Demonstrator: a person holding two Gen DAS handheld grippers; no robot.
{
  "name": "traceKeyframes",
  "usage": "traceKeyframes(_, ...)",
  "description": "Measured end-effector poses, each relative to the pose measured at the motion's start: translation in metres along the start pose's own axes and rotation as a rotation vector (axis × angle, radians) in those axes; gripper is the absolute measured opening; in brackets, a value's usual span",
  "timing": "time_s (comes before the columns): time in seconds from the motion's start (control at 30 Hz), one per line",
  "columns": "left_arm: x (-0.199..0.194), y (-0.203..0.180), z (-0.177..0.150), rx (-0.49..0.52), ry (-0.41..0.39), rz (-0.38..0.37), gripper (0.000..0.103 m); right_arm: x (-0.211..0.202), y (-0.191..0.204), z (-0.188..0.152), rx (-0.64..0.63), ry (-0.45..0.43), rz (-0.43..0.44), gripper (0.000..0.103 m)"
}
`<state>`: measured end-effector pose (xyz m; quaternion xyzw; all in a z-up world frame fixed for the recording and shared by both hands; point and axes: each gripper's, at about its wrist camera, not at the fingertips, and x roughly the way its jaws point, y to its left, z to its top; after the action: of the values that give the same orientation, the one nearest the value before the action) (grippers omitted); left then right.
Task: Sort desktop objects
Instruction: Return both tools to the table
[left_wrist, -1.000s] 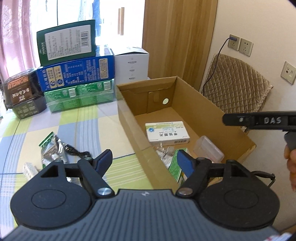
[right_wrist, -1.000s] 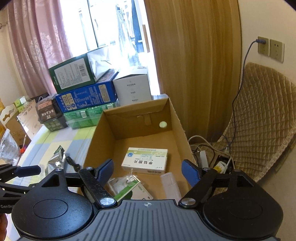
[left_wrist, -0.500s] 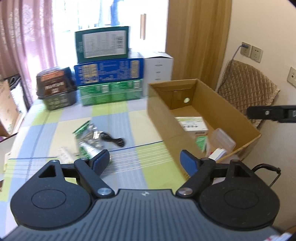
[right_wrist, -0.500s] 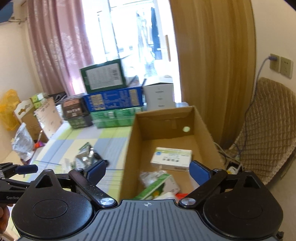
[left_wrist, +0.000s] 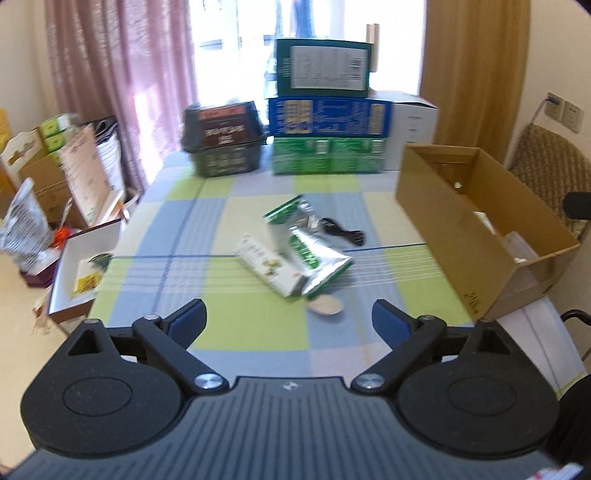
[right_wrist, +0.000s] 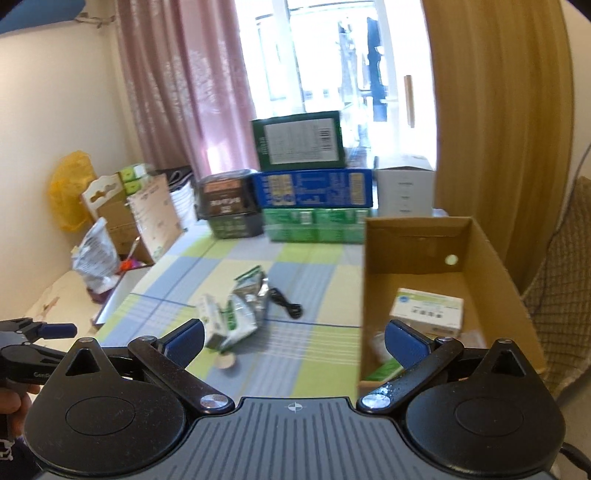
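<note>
On the left, the left gripper (left_wrist: 289, 319) hangs over the near edge of the worktop (left_wrist: 255, 332), released and empty; its jaws have just been opening, with nothing between them. Ahead of it, mid-worktop, lies the small heap not yet sorted: a white packet (left_wrist: 271, 267) partly under a silver and green foil pouch (left_wrist: 308, 245), a black cable (left_wrist: 341, 232) just behind the pouch, and a small pale round thing (left_wrist: 326, 305) just in front. To the right stands the open cardboard box (left_wrist: 443, 221), with a white and green carton (right_wrist: 428, 308) and other items already inside. The right gripper (right_wrist: 293, 338) hovers near the box's front corner, also released and empty, its jaws having just been spreading too.

The step in hand looks like a return to the heap for the next pick. That calls for choosing one item, probably the pouch on top, lowering a gripper around it and clenching.

Both views are motion-blurred, so the printing on the packets cannot be read, and what the round thing is cannot be told. The box wall hides much of its contents in the left view.
</note>
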<state>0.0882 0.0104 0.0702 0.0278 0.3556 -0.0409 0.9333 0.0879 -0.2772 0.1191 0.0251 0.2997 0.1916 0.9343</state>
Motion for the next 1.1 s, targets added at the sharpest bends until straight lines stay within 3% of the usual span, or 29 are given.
traceKeyframes(0.27,-0.003,0.035,-0.016,-0.037,0.017,0.050,0.100,0.022,0.036,-0.012,-0.047,0.033,0.056,0.101)
traceKeyframes(0.53,0.018,0.051,-0.020,-0.055,0.049,0.055,0.100,0.065,0.058,-0.027,-0.069,0.075,0.067,0.101)
traceKeyframes(1.1,0.125,0.072,-0.011,-0.065,0.115,0.022,0.100,0.195,0.051,-0.050,-0.176,0.190,0.016,0.100)
